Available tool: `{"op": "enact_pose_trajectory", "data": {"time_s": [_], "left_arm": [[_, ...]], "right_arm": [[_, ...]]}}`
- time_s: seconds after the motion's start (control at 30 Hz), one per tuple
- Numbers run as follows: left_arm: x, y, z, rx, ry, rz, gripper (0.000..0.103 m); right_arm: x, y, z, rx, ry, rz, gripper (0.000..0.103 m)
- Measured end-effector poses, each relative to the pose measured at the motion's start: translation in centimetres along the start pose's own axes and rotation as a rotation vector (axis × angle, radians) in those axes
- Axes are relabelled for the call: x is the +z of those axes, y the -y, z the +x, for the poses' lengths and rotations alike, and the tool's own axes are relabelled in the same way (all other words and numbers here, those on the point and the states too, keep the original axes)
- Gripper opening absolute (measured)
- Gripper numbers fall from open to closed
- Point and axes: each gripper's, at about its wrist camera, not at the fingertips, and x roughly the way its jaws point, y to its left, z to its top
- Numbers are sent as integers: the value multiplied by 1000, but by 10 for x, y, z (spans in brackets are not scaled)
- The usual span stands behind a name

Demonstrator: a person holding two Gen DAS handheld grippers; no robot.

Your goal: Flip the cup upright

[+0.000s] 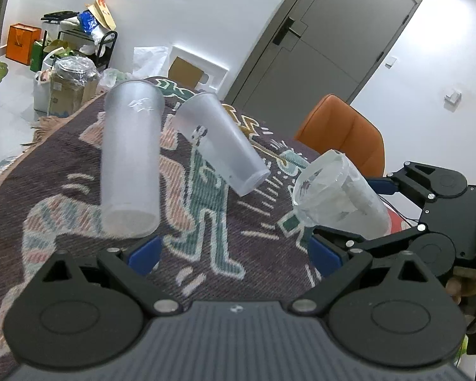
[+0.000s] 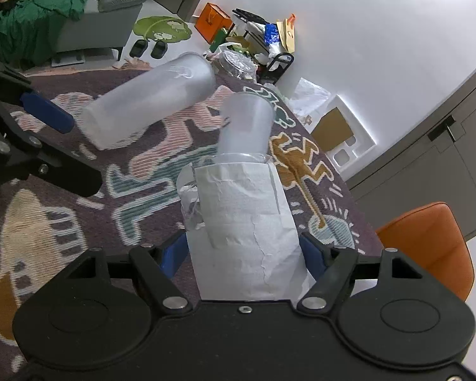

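Observation:
Three plastic cups are on a patterned cloth. A tall frosted cup [image 1: 130, 155] [image 2: 149, 101] stands mouth-down at the left. A second frosted cup [image 1: 222, 143] [image 2: 246, 127] is mouth-down in the middle. A clear cup wrapped in white paper [image 1: 339, 197] [image 2: 241, 225] is tilted, its mouth toward the cloth, held off the surface. My right gripper [image 2: 242, 250] is shut on this wrapped cup; it also shows in the left wrist view [image 1: 342, 209]. My left gripper [image 1: 234, 250] is open and empty, just in front of the tall cup; it also shows in the right wrist view [image 2: 47, 114].
The patterned tablecloth [image 1: 79, 270] covers the table. An orange chair [image 1: 342, 130] [image 2: 428, 247] stands beyond the far right edge. Boxes, bags and a rack [image 1: 73, 47] clutter the floor past the far end. A grey door [image 1: 327, 41] is behind.

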Motion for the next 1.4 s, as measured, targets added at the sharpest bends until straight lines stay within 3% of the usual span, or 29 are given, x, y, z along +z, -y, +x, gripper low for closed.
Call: {"op": "enact_pose_trajectory", "data": {"time_s": [0.47,0.97,1.23,1.4], "left_arm": [[-37,-29,-48,22,16,32,98],[-62,-50,-68,44,-13,56,98],[-59,-52,-68,40,-24,47,98],[-56,-43,-66,13,-33,40,98]], "right_arm": [[-20,-56,-26,42,2,49,72],[-31,-94,-23,68,-2,121,74],[-42,-94,-27,64,14,185,89],[-56,-85,-49,58,49,280,90]]}}
